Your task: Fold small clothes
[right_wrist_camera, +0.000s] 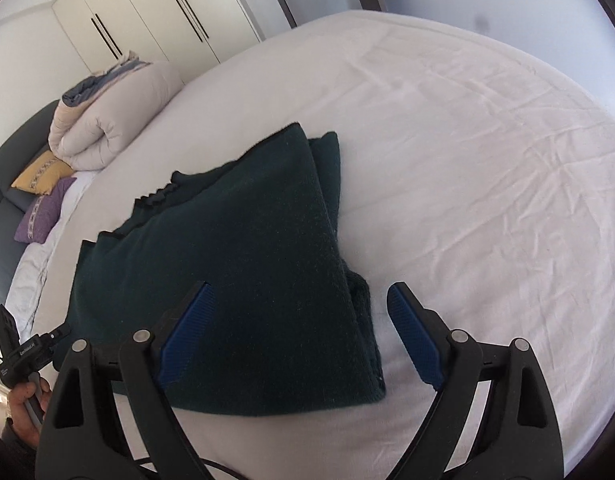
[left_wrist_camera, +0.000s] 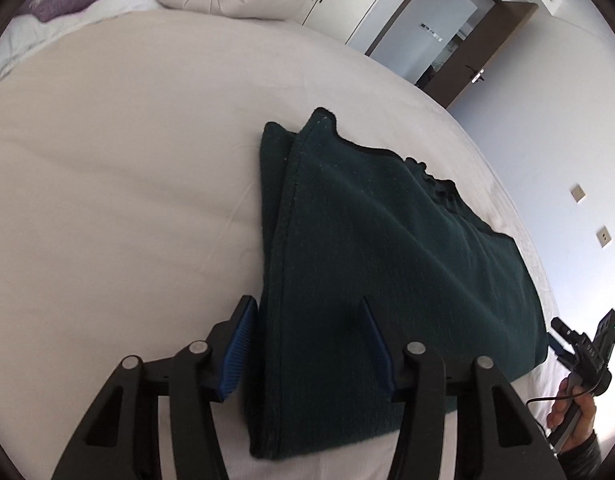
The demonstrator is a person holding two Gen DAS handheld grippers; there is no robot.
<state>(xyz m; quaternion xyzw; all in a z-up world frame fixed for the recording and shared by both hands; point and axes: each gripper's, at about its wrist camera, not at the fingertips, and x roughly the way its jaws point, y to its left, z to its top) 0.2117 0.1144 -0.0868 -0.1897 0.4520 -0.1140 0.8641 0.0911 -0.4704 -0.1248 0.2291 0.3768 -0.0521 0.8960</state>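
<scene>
A dark green knitted garment (left_wrist_camera: 387, 264) lies folded flat on the white bed sheet (left_wrist_camera: 107, 180); it also shows in the right wrist view (right_wrist_camera: 235, 256). My left gripper (left_wrist_camera: 307, 344) is open, its blue-padded fingers straddling the garment's near left folded edge, holding nothing. My right gripper (right_wrist_camera: 299, 332) is open over the garment's near right corner, with one finger above the cloth and the other over the sheet (right_wrist_camera: 487, 160). The right gripper also appears at the right edge of the left wrist view (left_wrist_camera: 587, 352), and the left one at the left edge of the right wrist view (right_wrist_camera: 23, 352).
A rolled beige duvet (right_wrist_camera: 107, 120) and purple (right_wrist_camera: 43, 212) and yellow (right_wrist_camera: 43, 172) pillows lie at the head of the bed. White wardrobes (right_wrist_camera: 155, 12) stand behind. A brown door (left_wrist_camera: 467, 64) and a wall with sockets (left_wrist_camera: 603, 236) lie beyond the bed's far edge.
</scene>
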